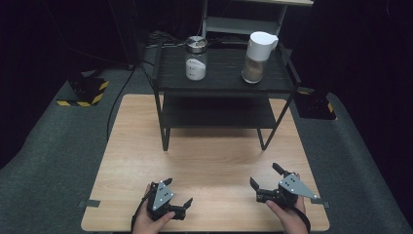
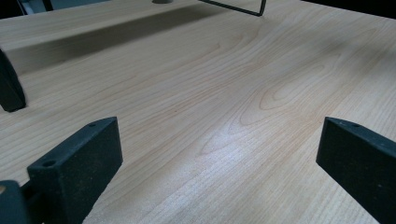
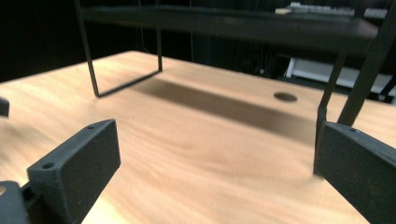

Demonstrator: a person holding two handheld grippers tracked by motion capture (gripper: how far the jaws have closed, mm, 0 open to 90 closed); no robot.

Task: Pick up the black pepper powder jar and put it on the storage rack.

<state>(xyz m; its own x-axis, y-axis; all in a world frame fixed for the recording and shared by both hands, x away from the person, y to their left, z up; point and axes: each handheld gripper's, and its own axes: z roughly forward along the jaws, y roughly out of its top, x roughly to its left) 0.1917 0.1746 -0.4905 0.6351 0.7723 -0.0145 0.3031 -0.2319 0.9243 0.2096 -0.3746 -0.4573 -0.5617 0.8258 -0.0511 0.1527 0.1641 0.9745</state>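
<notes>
Both claws are gaping empty: the left gripper [image 1: 178, 192] and right gripper [image 1: 265, 176] are hovering at the table's [image 1: 214, 161] six o'clock edge. At twelve o'clock the metal-capped jar [image 1: 196, 58] and white-lidded jar [image 1: 257, 57] are standing untouched on the black shelf rack [image 1: 224, 80], so I judge nothing is begun.

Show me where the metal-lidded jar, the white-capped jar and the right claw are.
Metal-lidded jar [image 1: 196, 66]: high view, on its glass body.
White-capped jar [image 1: 253, 68]: high view, on its filled lower part.
Right claw [image 1: 265, 178]: high view, midway between its open fingertips.
</notes>
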